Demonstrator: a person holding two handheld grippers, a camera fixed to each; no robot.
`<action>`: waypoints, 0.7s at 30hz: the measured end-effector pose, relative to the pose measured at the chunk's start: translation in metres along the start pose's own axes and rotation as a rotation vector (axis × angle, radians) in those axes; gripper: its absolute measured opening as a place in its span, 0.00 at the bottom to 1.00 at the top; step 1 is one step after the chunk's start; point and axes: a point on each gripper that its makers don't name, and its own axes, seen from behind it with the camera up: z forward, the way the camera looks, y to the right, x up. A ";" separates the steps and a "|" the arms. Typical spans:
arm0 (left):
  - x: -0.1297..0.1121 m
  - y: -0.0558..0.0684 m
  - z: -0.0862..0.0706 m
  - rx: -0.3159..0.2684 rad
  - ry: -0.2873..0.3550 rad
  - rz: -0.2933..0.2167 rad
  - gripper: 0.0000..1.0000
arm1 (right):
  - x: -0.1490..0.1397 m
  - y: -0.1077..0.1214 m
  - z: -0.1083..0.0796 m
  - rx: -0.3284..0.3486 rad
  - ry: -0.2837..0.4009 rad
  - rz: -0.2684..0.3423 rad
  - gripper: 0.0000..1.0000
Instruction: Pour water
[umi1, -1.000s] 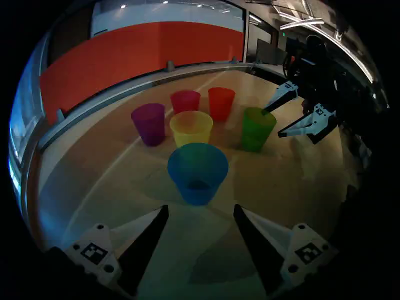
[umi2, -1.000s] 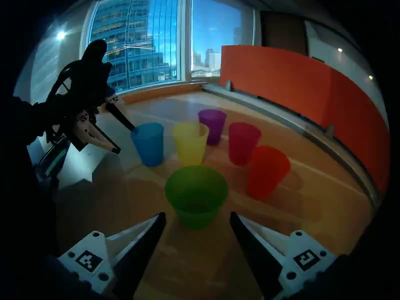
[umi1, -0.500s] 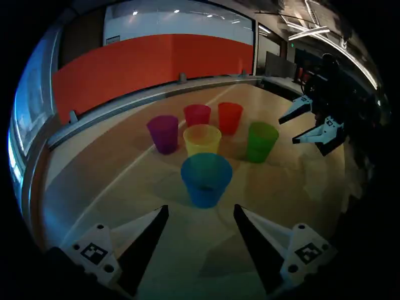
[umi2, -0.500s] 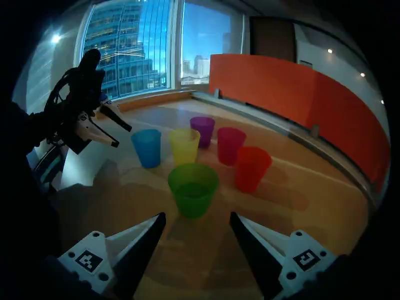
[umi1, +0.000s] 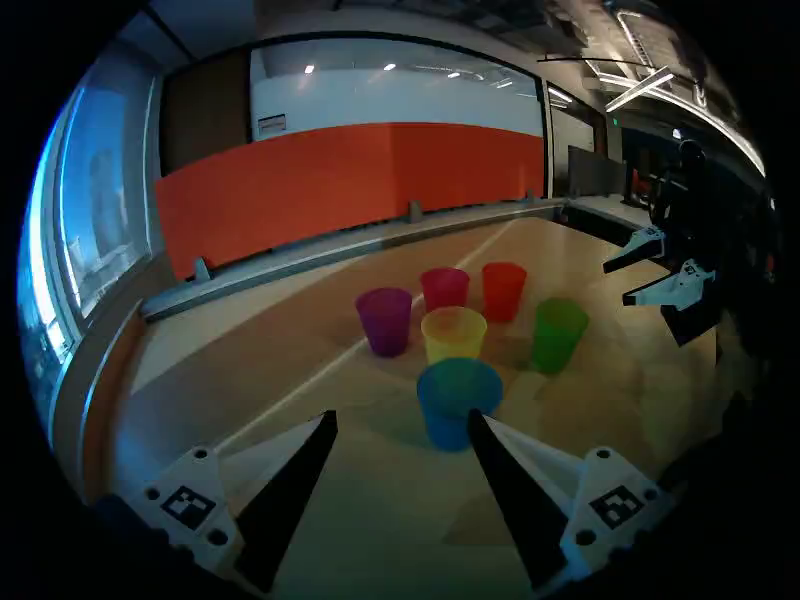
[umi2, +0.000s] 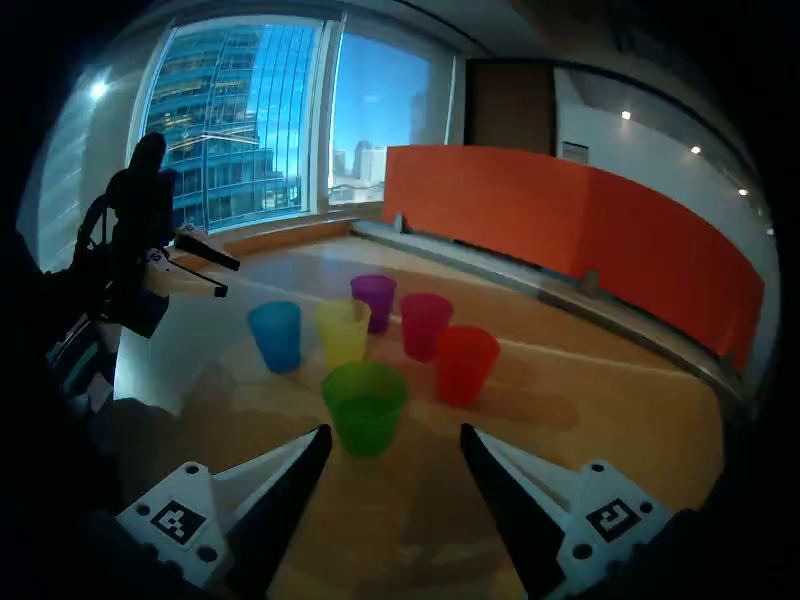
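Six translucent plastic cups stand upright in a cluster on the wooden table. In the left gripper view the blue cup (umi1: 458, 400) is nearest, then yellow (umi1: 453, 335), purple (umi1: 384, 320), magenta (umi1: 444, 288), red (umi1: 503, 290) and green (umi1: 558, 333). My left gripper (umi1: 398, 422) is open and empty, just short of the blue cup. In the right gripper view the green cup (umi2: 364, 405) is nearest, and my right gripper (umi2: 395, 432) hangs open and empty in front of it. Behind stand the blue (umi2: 275, 335), yellow (umi2: 342, 332), purple (umi2: 373, 300), magenta (umi2: 425, 322) and red (umi2: 464, 362) cups. Whether any cup holds water is unclear.
The right gripper (umi1: 660, 282) shows at the far right beside the green cup, and the left gripper (umi2: 200, 265) at the left, held by a dark figure. An orange wall panel (umi1: 350, 190) and a raised ledge (umi1: 300, 265) run behind the table. Tall windows (umi2: 230, 130) lie beyond.
Both grippers have drawn back from the cups, which now look smaller and farther off. The cups have not moved and both grippers stay open.
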 end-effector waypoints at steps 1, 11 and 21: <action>0.003 -0.002 -0.001 0.009 0.012 -0.001 0.97 | 0.002 0.001 -0.001 -0.010 0.009 0.006 0.99; 0.036 -0.021 -0.013 0.130 0.167 -0.031 0.97 | 0.036 0.032 -0.018 -0.152 0.149 0.093 0.99; 0.058 -0.046 -0.031 0.254 0.310 -0.097 0.97 | 0.043 0.083 -0.039 -0.389 0.255 0.137 0.99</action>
